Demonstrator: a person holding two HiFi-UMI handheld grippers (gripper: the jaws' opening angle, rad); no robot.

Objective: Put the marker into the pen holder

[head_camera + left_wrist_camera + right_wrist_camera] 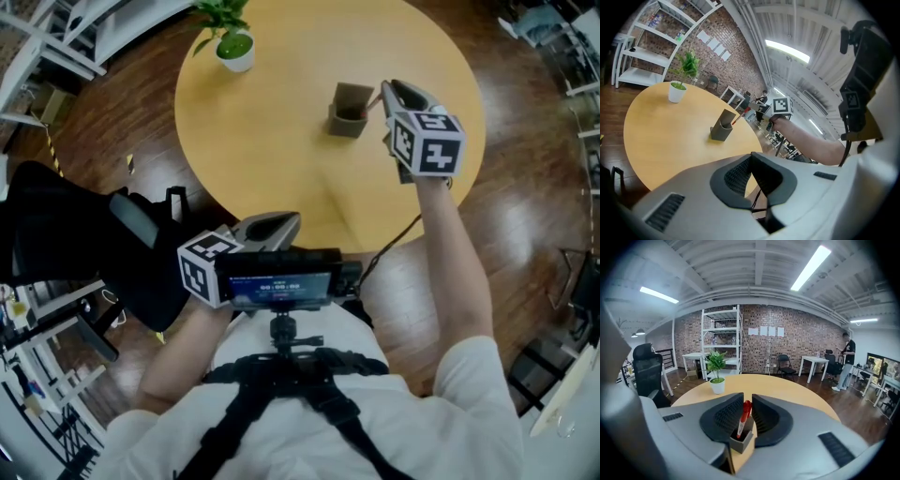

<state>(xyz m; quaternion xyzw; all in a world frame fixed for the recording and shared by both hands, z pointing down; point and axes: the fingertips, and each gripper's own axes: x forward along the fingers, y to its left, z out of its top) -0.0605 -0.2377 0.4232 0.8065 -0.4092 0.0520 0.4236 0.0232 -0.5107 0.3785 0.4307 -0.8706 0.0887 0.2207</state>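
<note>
A grey pen holder (349, 111) stands on the round wooden table (272, 122). A red marker (742, 419) leans inside the pen holder (742, 442), lower end down in it. My right gripper (747, 402) is shut on the marker's upper end. In the head view the right gripper (386, 90) hangs just right of the holder. From the left gripper view the holder (722, 127) and marker (737, 118) show across the table. My left gripper (294, 221) is shut and empty, held low over the table's near edge.
A small potted plant (234, 42) in a white pot stands at the table's far left. A black office chair (103, 248) sits left of the person. Shelving, tables and chairs line the brick wall (768, 343) behind.
</note>
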